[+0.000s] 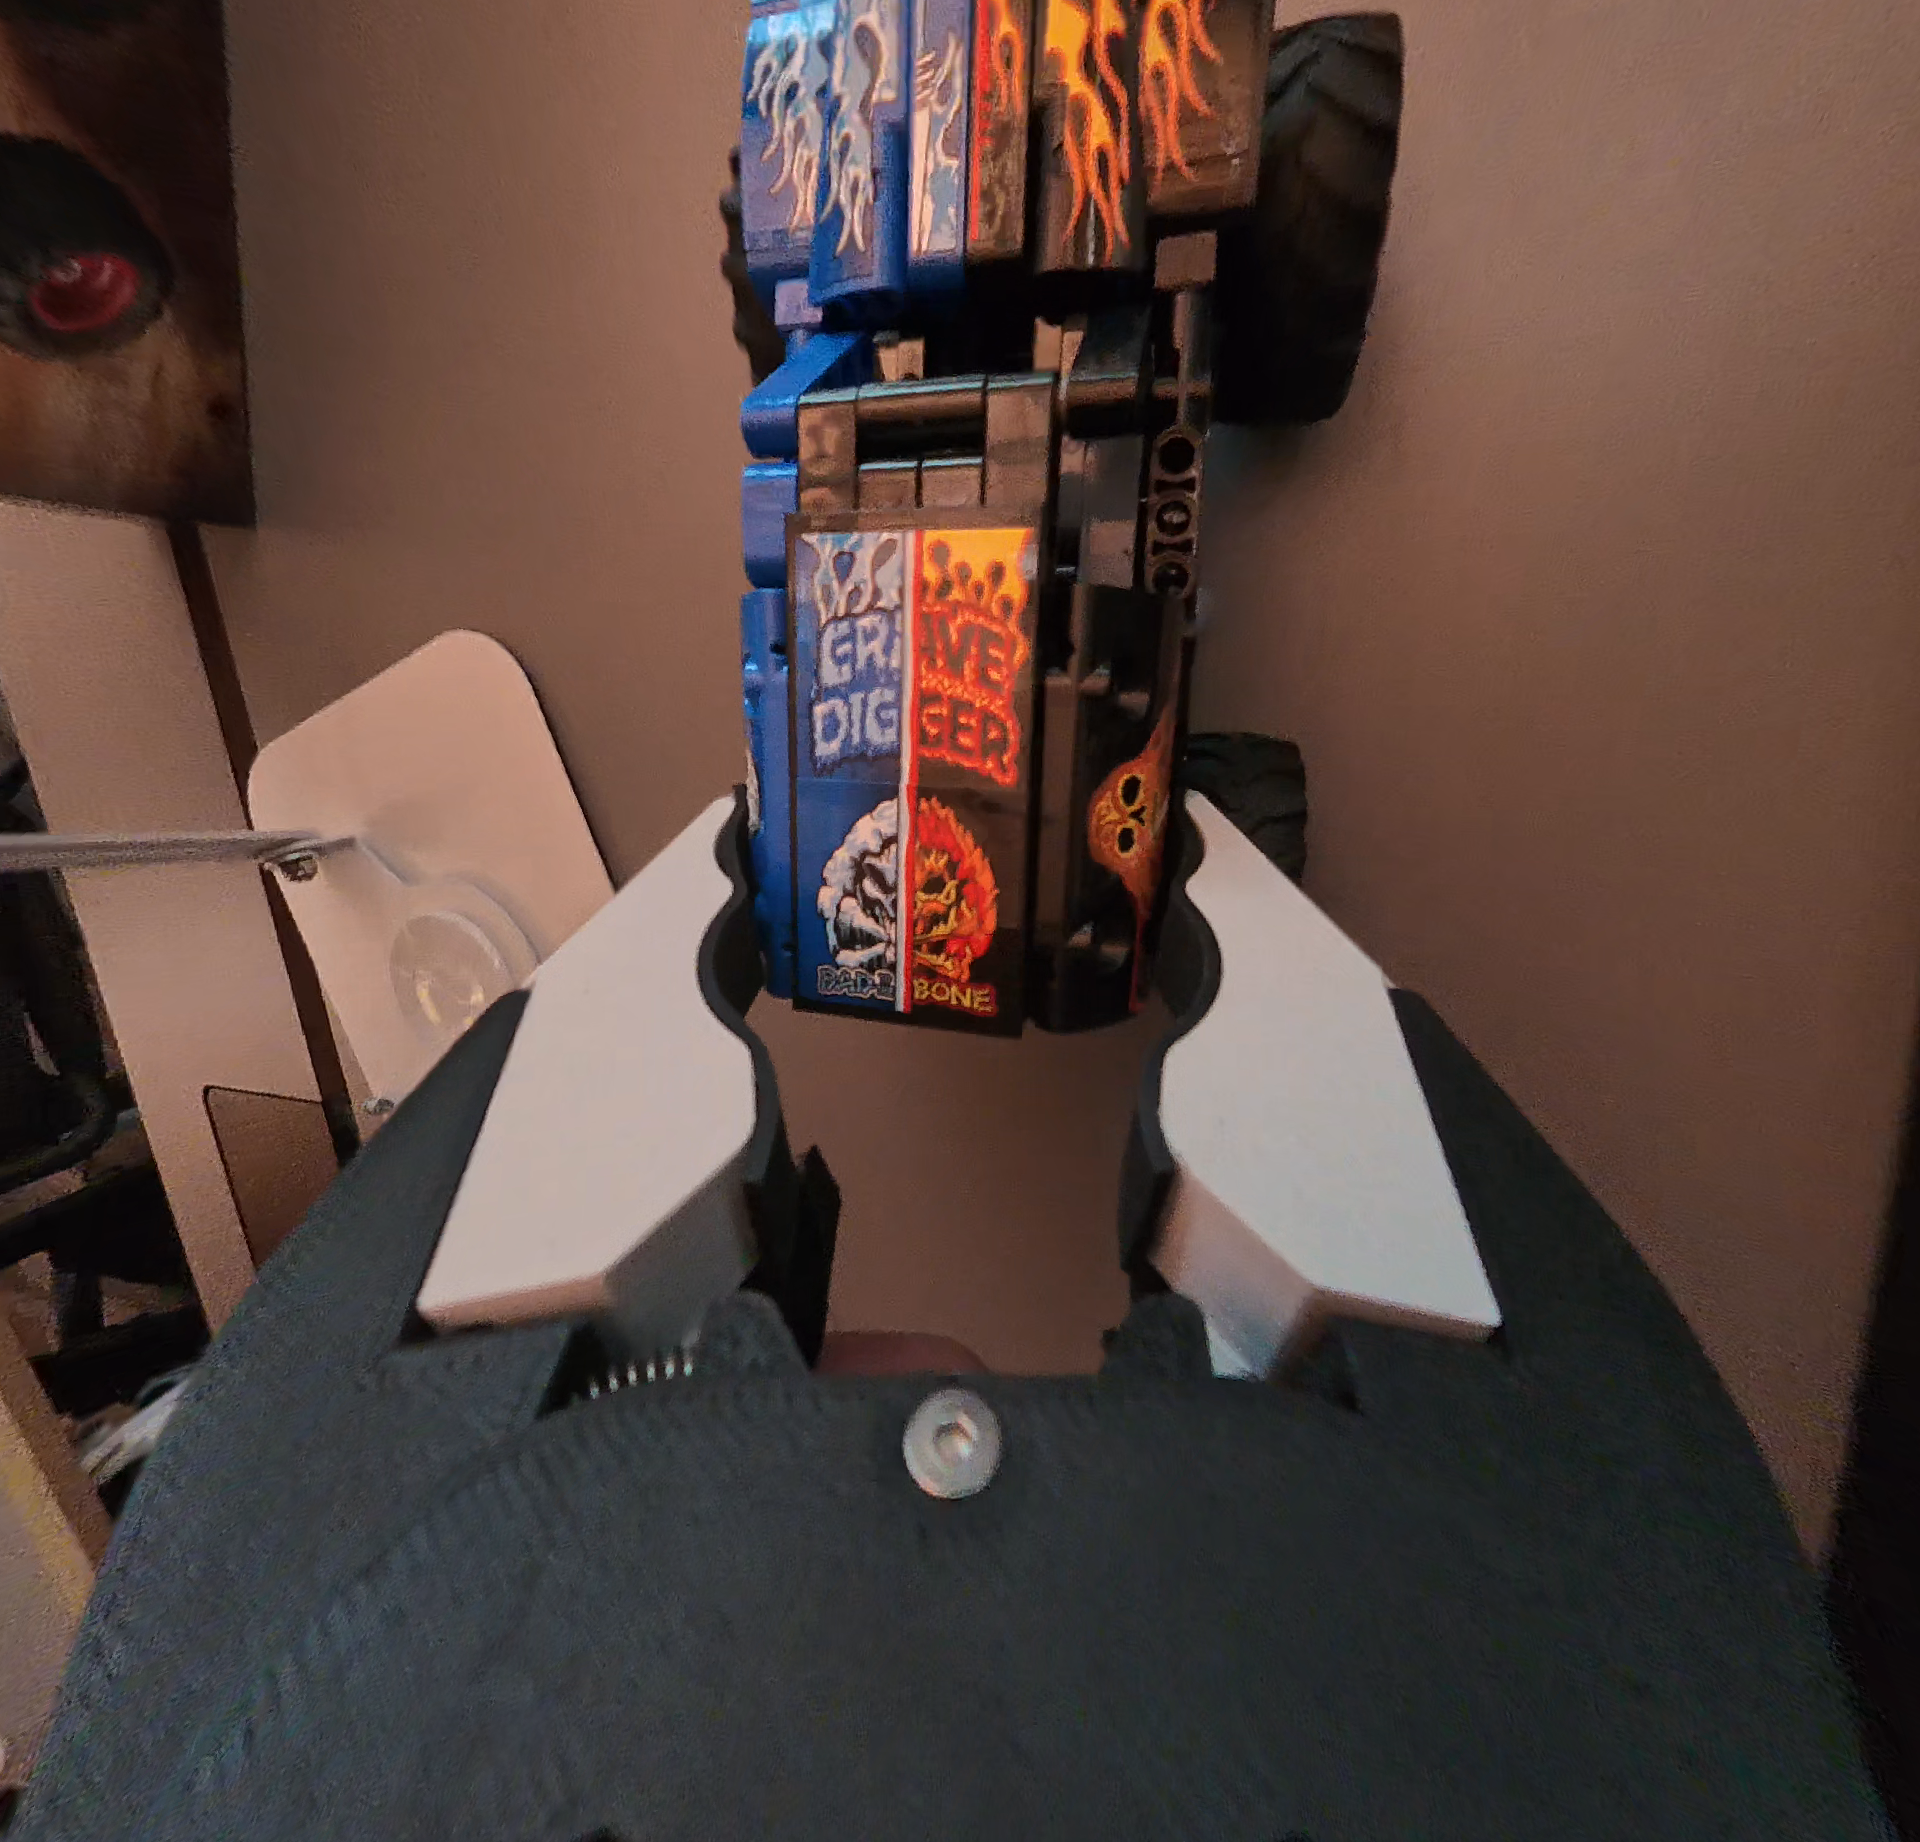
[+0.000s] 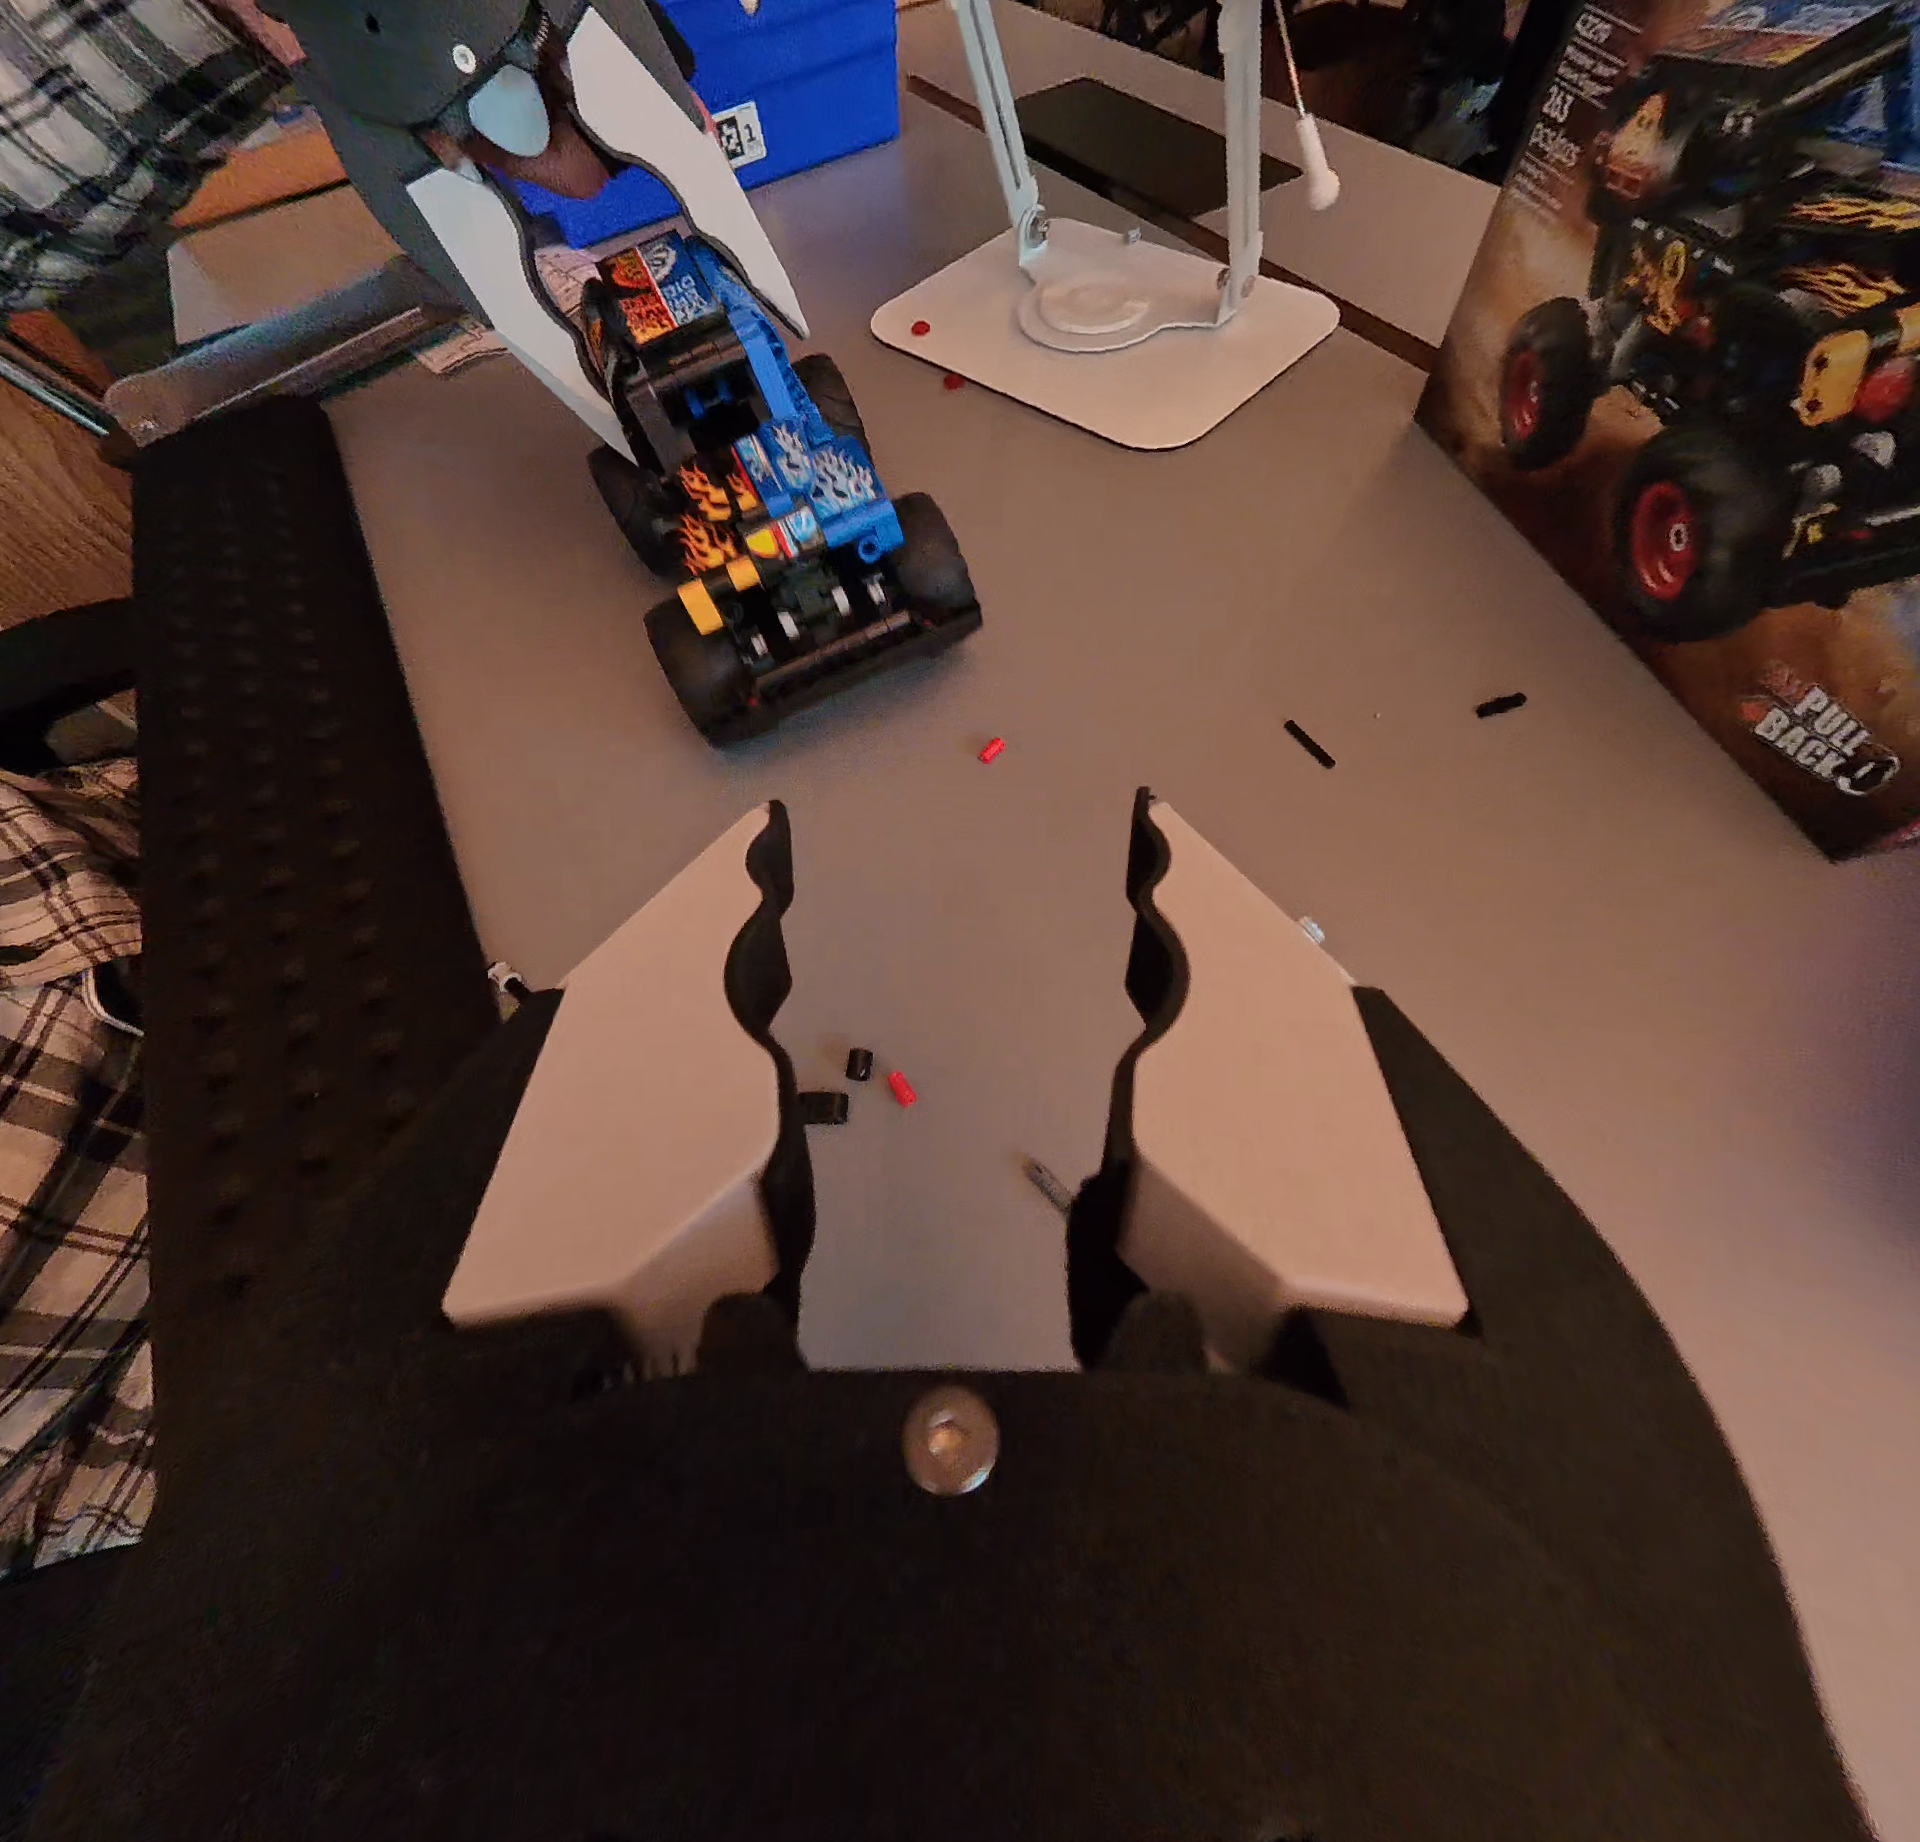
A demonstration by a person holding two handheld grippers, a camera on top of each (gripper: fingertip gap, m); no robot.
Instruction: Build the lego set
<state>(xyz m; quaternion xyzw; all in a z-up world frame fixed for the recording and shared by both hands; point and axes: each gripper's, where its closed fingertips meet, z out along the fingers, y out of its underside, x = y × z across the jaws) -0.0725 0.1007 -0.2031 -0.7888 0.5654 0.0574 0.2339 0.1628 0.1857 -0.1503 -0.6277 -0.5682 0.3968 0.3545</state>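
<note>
the lego monster truck (image 2: 774, 504) stands on its 4 black tyres on the grey table (image 2: 1195, 857), looking almost fully built — half blue with pale flames, half black with orange flames; the left gripper (image 1: 961, 857) has its 2 white fingers clamped on the rear of the body, one pad against the blue flank and the other against the black flank, so it is gripping the truck at the tail end only; the right gripper (image 2: 956, 826) hangs above the table well short of the truck with its fingers spread apart and nothing between them; below it lie a few loose bits — a small red pin (image 2: 900, 1088) just beside a black connector (image 2: 858, 1064), another red pin (image 2: 990, 750) near the truck's front bumper, and 2 black axles (image 2: 1309, 743) farther toward the set's box (image 2: 1704, 390), which stands upright at the table's edge; a white lamp base (image 2: 1112, 338) sits behind the truck; the step in hand looks like steadying the model while the free claw fetches a remaining piece; to do it well, keep the left squeeze gentle and level, since side panels can pop off under pressure, and keep the wheels planted so the truck cannot roll; bring the right claw low over 1 pin, closing on its length, not its tip
</note>
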